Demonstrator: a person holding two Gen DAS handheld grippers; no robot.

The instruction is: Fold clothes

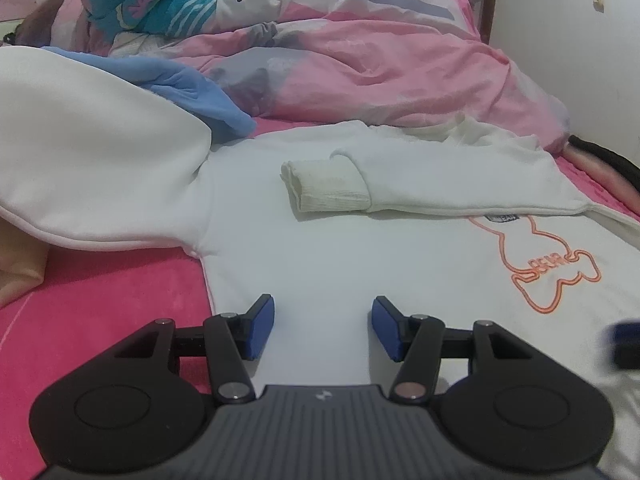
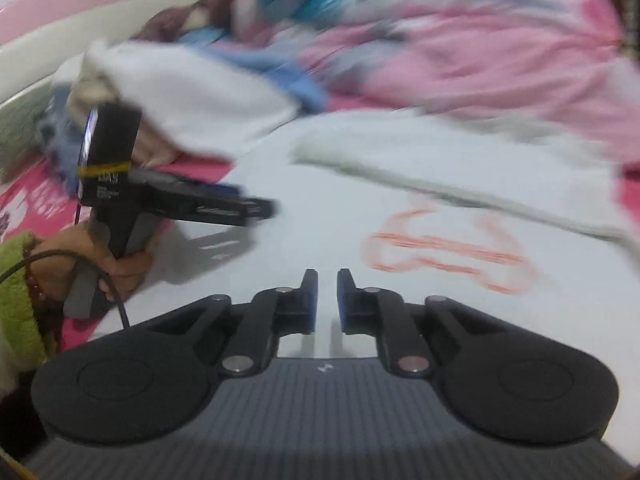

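Sweatshirt (image 1: 360, 248), orange bear outline (image 1: 556, 268), lettering unreadable

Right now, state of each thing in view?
left gripper: open, empty, over the sweatshirt
right gripper: nearly shut, narrow gap, empty
sweatshirt: flat on the bed, print up
right sleeve: folded across the chest
left sleeve: spread out, unfolded
quilt: bunched

Both wrist views low over sweatshirt (image 1: 360, 240), right blurred
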